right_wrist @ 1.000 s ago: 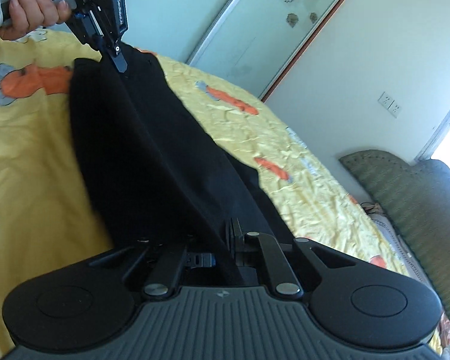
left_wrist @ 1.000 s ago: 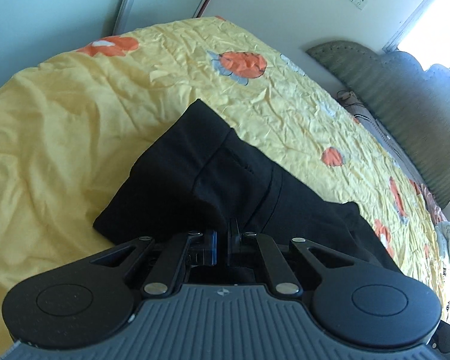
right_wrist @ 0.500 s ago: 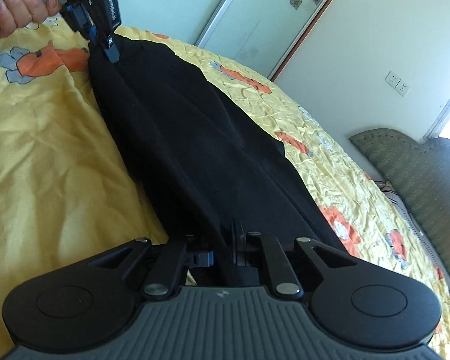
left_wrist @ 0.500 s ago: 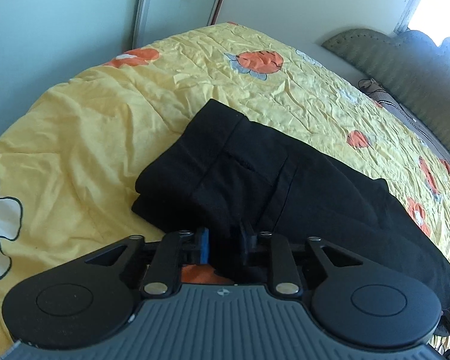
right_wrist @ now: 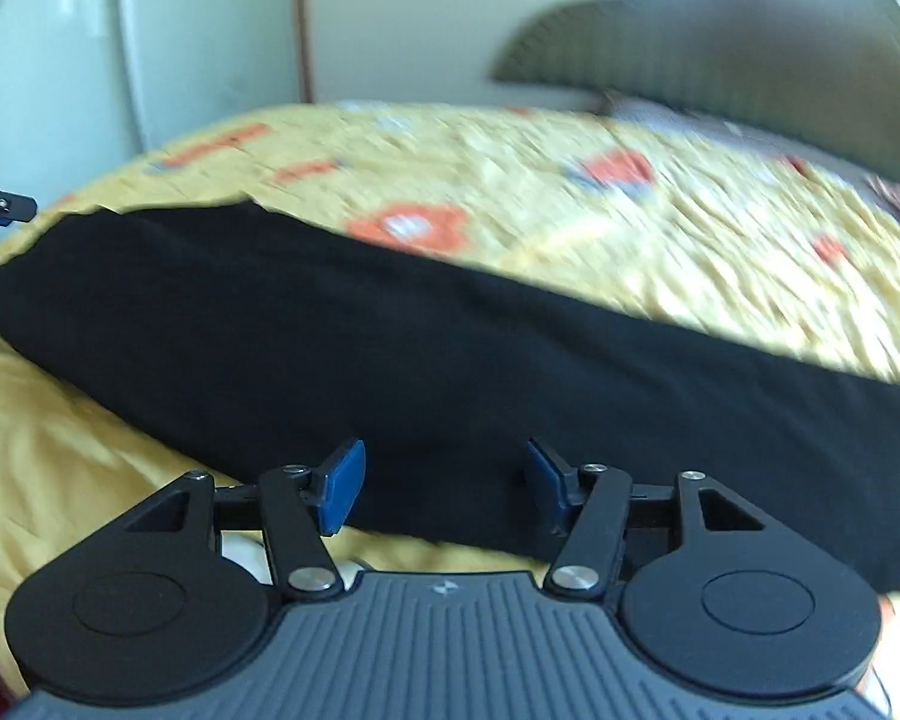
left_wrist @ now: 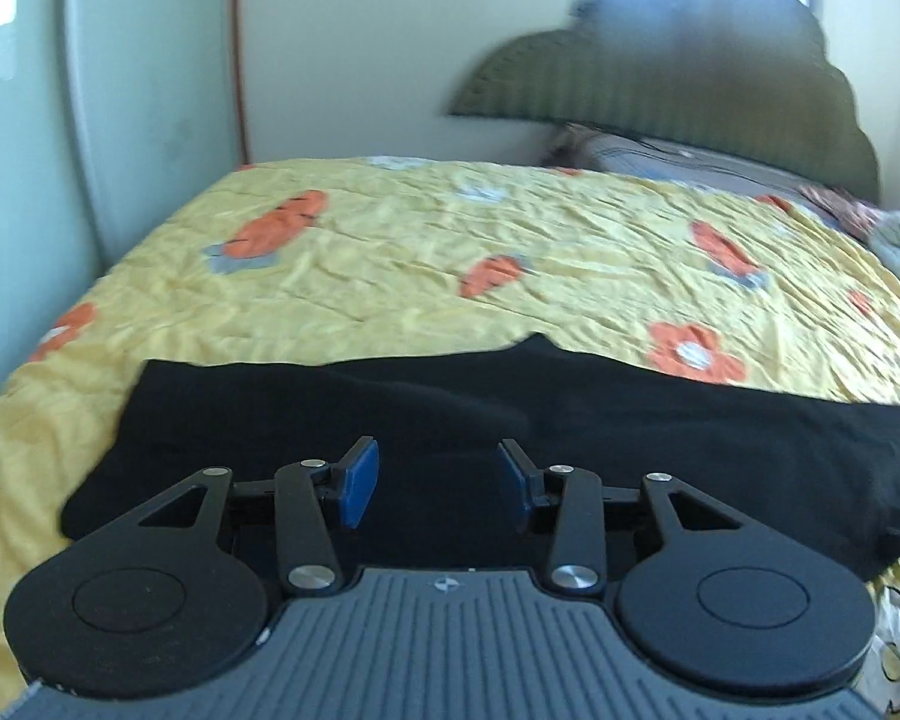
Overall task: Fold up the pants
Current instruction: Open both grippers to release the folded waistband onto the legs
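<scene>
Pants (left_wrist: 570,420) flat across yellow bedspread (left_wrist: 390,276), just ahead of left claw (left_wrist: 438,483) and right claw (right_wrist: 444,483), both wide, empty.

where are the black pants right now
In both wrist views the black pants lie flat in a long band across the near part of the yellow floral bedspread, just beyond the open left gripper and right gripper, neither holding them.

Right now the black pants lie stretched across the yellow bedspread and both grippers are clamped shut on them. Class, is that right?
Not quite. The black pants do lie across the yellow bedspread, but both wrist views show the left gripper and right gripper with jaws open, holding nothing.
</scene>
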